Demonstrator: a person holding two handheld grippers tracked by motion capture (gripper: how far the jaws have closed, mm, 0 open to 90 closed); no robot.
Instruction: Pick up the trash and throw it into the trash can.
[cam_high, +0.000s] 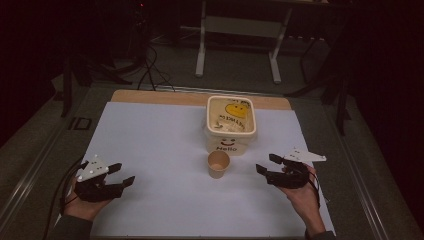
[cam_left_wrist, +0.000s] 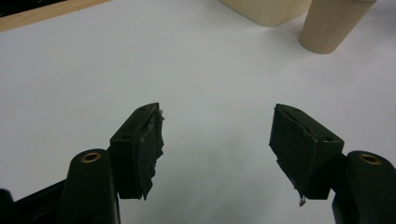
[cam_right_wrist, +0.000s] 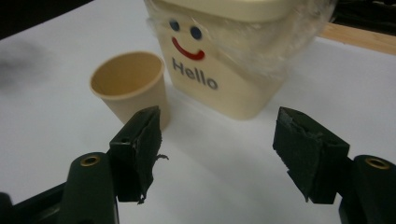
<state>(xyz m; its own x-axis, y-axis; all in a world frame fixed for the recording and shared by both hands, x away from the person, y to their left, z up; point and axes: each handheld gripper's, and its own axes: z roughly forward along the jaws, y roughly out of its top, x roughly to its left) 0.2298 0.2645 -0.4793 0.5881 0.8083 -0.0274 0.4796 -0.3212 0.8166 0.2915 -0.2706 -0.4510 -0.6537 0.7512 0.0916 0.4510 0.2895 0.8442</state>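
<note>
A tan paper cup (cam_high: 218, 164) stands upright and empty on the white sheet, just in front of a cream tub (cam_high: 227, 145) printed with a smiley and "Hello". The tub holds something wrapped in clear plastic. My left gripper (cam_high: 126, 172) rests at the sheet's near left, jaws open and empty, pointing toward the cup. My right gripper (cam_high: 265, 163) sits to the right of the cup, a short way off, jaws apart with nothing between them. In the right gripper view (cam_right_wrist: 219, 128) the cup (cam_right_wrist: 128, 86) and tub (cam_right_wrist: 224, 70) lie ahead. The left gripper view (cam_left_wrist: 217, 126) has the cup (cam_left_wrist: 331, 23) far off.
The white sheet (cam_high: 160, 150) covers a wooden tabletop whose bare strip (cam_high: 150, 96) runs along the far edge. Beyond the table stand a white desk frame (cam_high: 237, 30) and cables on a dark floor. Bare sheet lies between the two grippers.
</note>
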